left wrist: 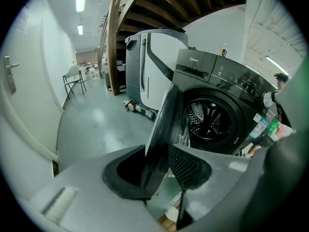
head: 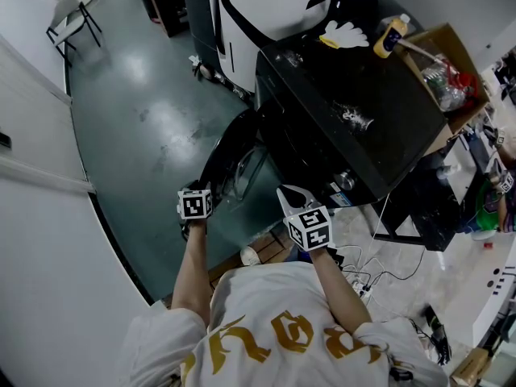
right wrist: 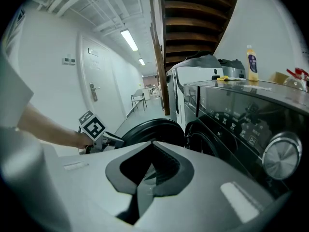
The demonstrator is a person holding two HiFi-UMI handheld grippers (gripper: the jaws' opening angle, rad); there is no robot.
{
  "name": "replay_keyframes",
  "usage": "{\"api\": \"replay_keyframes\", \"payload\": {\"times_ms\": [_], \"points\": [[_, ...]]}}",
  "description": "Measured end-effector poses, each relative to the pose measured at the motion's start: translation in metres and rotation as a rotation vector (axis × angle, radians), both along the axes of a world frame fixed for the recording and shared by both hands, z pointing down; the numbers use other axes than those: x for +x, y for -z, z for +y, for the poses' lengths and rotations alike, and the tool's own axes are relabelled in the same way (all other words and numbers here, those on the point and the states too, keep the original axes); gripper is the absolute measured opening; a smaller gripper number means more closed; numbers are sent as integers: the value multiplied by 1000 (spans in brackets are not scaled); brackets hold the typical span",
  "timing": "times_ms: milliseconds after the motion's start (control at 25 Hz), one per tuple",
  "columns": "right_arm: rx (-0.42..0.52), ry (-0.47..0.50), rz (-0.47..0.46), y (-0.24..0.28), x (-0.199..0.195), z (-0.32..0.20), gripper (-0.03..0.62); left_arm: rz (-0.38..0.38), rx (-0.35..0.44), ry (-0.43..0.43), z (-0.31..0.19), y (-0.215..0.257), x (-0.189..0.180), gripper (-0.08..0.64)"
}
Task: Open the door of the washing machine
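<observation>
The left tool (left wrist: 158, 153) is pinching the rim of the door (left wrist: 164, 124), whose dark edge runs up between its two pads. The right tool (right wrist: 152, 149) has its jaws pressed together on nothing and hangs just before the front of the washing machine (right wrist: 241, 124).

The door stands well out from the machine's front and leaves the drum (left wrist: 210, 120) bare. I judge the task all but done: what is left is perhaps a little more swing, then letting go.

Only the left gripper view shows the grip itself and the inside of the drum. The head view hides that tool's tips, but shows the machine's top with a bottle (head: 389, 35) and what looks like a glove (head: 345, 32), though it is dim there. The right gripper view alone shows the dial (right wrist: 282, 154).
</observation>
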State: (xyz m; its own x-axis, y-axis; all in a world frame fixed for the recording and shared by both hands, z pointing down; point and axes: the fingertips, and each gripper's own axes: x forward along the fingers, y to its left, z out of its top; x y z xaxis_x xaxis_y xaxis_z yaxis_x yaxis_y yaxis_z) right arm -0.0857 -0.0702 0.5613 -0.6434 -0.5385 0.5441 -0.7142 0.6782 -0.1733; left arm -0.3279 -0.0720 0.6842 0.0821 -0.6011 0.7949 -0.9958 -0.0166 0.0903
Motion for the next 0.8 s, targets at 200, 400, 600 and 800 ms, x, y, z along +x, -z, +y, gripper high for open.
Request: {"api": "replay_keyframes", "payload": {"times_ms": [200,400,600,800], "points": [[6,6,14,-1,0,1,23,2,0,3,2,-1,-1,148],[3,3,15,-2,1,0,23,3,8,4,0,-2,-2,149],[-2,4,16,-1,0,-1,23,5,8,2,-1,0,-2,149],[-4,9,19,-1,-1,-1,22,6,12,4,-1,1,-3,149]]}}
